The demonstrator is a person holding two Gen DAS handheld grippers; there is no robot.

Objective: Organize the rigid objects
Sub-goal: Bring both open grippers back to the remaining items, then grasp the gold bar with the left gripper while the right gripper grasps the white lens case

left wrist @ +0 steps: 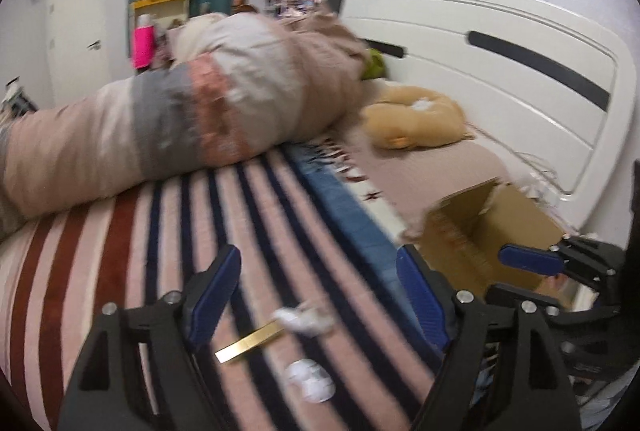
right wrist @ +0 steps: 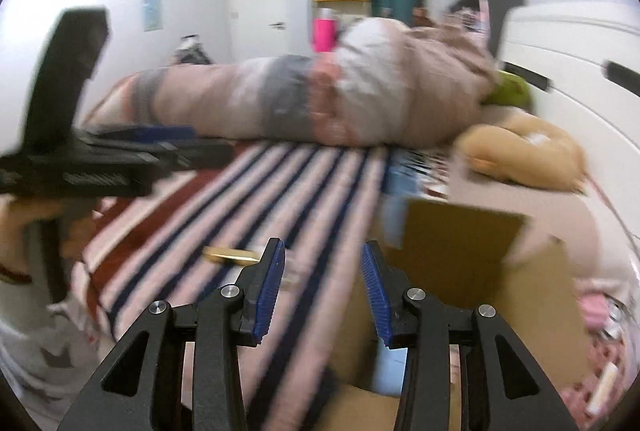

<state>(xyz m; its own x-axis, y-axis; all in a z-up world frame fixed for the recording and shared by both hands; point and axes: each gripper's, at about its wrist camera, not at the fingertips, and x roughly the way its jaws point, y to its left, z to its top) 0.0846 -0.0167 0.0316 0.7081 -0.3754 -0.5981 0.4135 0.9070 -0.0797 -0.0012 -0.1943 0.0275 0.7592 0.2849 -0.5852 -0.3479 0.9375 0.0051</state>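
Observation:
A flat gold bar (left wrist: 250, 343) lies on the striped blanket (left wrist: 120, 251), between my left gripper's fingers and just ahead of them. My left gripper (left wrist: 320, 295) is open and empty. Two white crumpled bits (left wrist: 306, 319) lie beside the bar. An open cardboard box (left wrist: 492, 231) stands on the bed at the right. My right gripper (right wrist: 324, 291) is open and empty, at the box's (right wrist: 460, 271) left edge. The gold bar (right wrist: 230, 255) shows just left of its left finger. The left gripper (right wrist: 120, 159) shows at the left in the right wrist view.
A long rolled quilt (left wrist: 180, 111) lies across the bed behind the blanket. A tan plush toy (left wrist: 416, 119) and a green thing (left wrist: 374, 65) lie by the white headboard (left wrist: 500, 71). Pink items (right wrist: 596, 311) lie right of the box.

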